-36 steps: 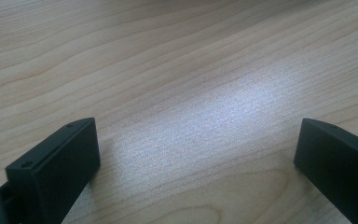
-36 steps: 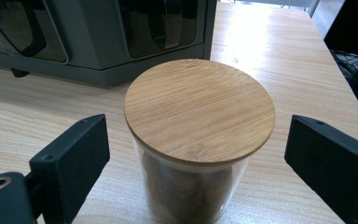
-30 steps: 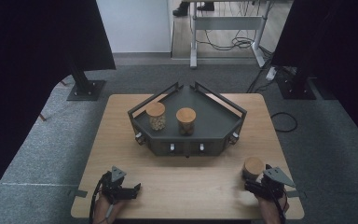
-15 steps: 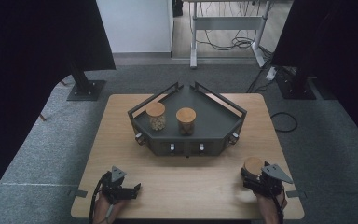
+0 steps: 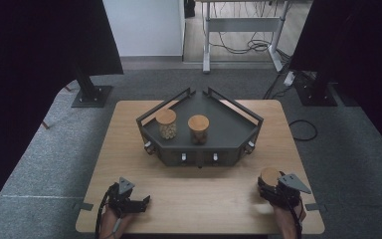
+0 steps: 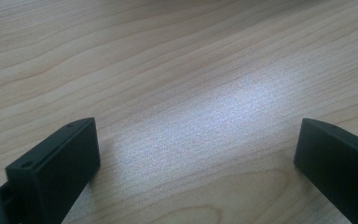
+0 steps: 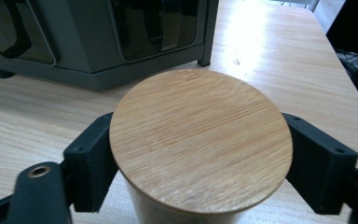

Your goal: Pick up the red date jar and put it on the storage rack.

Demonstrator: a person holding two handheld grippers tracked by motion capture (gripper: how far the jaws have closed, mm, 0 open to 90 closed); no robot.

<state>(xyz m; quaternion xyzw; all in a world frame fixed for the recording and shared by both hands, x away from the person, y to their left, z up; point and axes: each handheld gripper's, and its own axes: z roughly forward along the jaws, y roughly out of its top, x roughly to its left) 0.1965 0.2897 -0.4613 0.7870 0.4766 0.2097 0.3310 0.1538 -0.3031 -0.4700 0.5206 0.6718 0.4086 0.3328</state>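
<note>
A glass jar with a round wooden lid [image 7: 200, 140] stands on the wooden table [image 5: 204, 191] at the front right, also seen in the high view as the jar [image 5: 269, 175]. My right gripper [image 5: 270, 185] has just been closing its jaws, and now it is shut on the jar, with the black fingers [image 7: 91, 158] pressing on both sides below the lid. At the front left my left gripper [image 5: 145, 201] rests low over bare wood, open and with nothing between its jaws [image 6: 196, 149].
A dark grey angular tray [image 5: 229, 124] stands mid-table with two more wooden-lidded jars in it, one at left [image 5: 166, 123] and one beside it [image 5: 198, 128]. Its front wall [image 7: 98, 51] is just beyond the held jar.
The right gripper's jaws have closed around the jar at the front right. The left gripper has kept still.
</note>
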